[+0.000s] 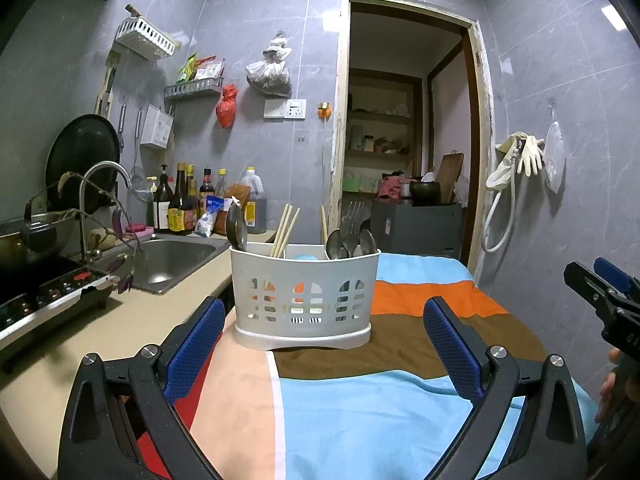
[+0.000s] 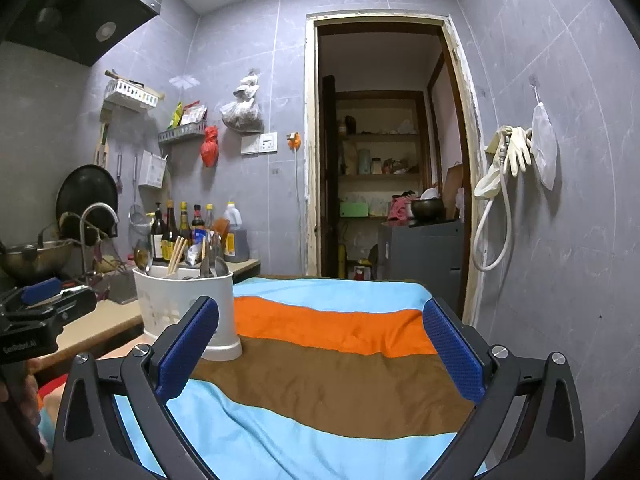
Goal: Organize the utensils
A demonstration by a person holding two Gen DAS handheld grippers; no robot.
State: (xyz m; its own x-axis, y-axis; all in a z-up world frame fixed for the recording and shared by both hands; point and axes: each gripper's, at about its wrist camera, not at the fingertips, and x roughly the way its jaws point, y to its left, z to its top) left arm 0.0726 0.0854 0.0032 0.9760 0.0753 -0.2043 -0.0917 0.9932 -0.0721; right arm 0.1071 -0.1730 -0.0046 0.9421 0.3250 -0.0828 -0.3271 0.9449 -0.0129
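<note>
A white plastic utensil holder (image 1: 305, 297) stands on the striped cloth, straight ahead of my left gripper (image 1: 322, 320), which is open and empty just short of it. The holder has chopsticks (image 1: 285, 231), a spoon (image 1: 236, 229) at its left and forks and spoons (image 1: 351, 236) at its right. In the right wrist view the holder (image 2: 188, 304) is at the left, behind the left finger. My right gripper (image 2: 320, 322) is open and empty over the cloth. Its tip also shows at the right edge of the left wrist view (image 1: 600, 292).
The striped cloth (image 2: 332, 360) covers the table. At the left are a counter (image 1: 132, 320), a sink (image 1: 172, 260) with a tap (image 1: 100, 184), an induction hob (image 1: 44, 292), sauce bottles (image 1: 180, 200) and a pot (image 2: 32, 256). A doorway (image 2: 380, 152) is behind.
</note>
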